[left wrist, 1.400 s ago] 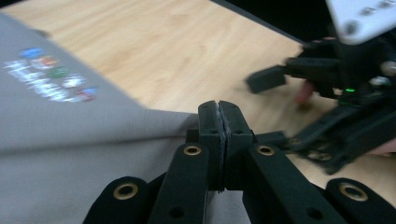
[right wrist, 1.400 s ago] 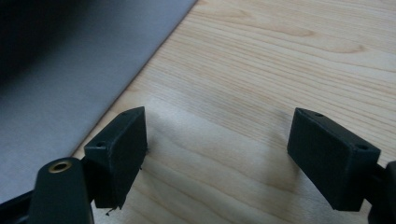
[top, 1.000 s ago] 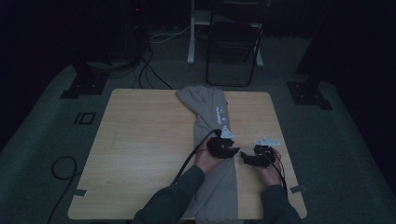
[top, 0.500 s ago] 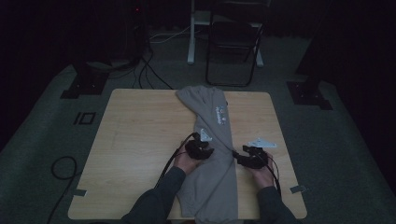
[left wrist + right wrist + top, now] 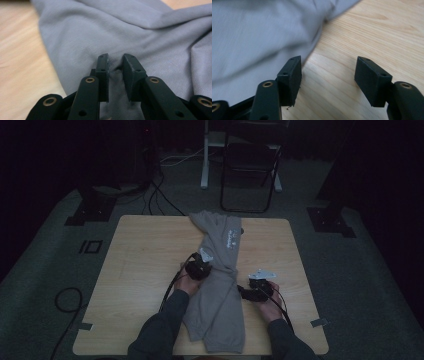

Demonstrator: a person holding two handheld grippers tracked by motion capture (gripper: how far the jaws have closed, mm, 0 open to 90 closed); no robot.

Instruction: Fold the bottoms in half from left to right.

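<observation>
A long grey garment (image 5: 220,295) lies lengthwise down the middle of the wooden table (image 5: 145,255). My left gripper (image 5: 202,270) is at the garment's left edge. In the left gripper view its jaws have just been closing, and the left gripper (image 5: 116,58) now pinches a puckered fold of the grey garment (image 5: 125,30). My right gripper (image 5: 242,292) lies low at the garment's right edge, pointing toward it. The right gripper (image 5: 328,67) is open and its jaws have just opened a little, with bare table (image 5: 362,32) between them. Its left jaw sits beside the hem of the garment (image 5: 249,37).
A folding chair (image 5: 247,165) and a white post (image 5: 205,155) stand on the carpet behind the table. Black base plates (image 5: 90,210) flank the far corners. A cable loop (image 5: 65,300) lies on the floor at the left. Bare wood lies on both sides of the garment.
My left hand has slid left from the garment's middle to its left edge and sunk lower. My right hand has moved left toward the garment's right edge.
</observation>
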